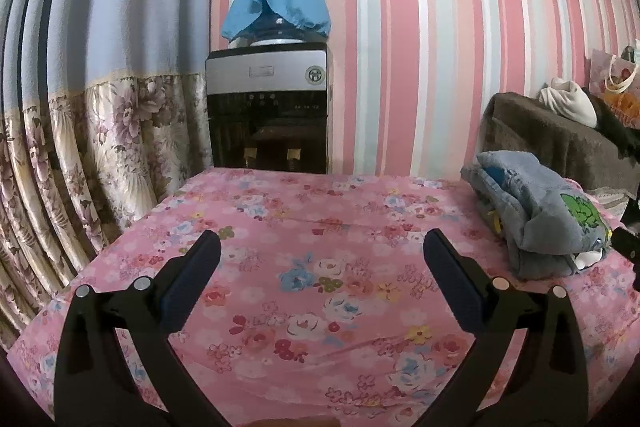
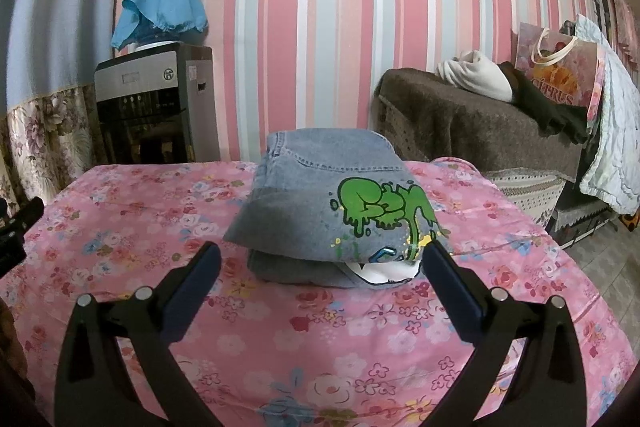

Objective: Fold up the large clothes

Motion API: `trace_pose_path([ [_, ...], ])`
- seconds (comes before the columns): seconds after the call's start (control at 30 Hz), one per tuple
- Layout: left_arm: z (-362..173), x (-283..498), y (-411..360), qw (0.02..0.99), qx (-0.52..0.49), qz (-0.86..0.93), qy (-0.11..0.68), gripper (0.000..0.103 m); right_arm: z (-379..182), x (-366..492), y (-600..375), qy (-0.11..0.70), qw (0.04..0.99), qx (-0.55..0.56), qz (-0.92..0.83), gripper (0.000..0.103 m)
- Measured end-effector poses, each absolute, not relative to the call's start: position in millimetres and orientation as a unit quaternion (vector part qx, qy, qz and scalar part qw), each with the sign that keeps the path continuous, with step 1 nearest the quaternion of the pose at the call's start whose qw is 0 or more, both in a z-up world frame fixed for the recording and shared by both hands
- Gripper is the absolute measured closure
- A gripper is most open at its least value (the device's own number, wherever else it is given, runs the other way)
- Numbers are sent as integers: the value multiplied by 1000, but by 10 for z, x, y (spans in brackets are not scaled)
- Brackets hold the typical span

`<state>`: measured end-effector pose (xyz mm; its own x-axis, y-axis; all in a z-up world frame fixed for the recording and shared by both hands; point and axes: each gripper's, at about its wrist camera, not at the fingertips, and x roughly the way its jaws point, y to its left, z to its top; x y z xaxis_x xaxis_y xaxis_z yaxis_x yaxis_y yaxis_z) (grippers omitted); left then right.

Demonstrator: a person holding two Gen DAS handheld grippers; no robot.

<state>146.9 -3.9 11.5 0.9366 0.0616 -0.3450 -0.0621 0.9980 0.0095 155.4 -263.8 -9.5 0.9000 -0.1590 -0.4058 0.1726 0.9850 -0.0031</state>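
Hovering with right gripper spread wide, empty, folded jeans lying straight ahead, just beyond its fingertips; left gripper likewise gaping, farther off.

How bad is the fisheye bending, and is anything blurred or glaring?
Left wrist: striped wall and curtain bow strongly near the edges; dim, no glare. Right wrist: same bowing; folded jeans sharp, corners dark.

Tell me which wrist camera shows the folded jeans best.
The right wrist view: the folded jeans sit centered just beyond the open right gripper, green graphic facing the camera. The left wrist view shows them only side-on, near its right edge.
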Motion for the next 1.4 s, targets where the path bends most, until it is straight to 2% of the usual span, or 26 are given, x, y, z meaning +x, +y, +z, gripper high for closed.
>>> trace_pose_path([
  [1.4, 200, 1468, -29, 984, -5, 39, 175, 3, -121, 1554, -2681, 208, 975, 8, -81, 2],
])
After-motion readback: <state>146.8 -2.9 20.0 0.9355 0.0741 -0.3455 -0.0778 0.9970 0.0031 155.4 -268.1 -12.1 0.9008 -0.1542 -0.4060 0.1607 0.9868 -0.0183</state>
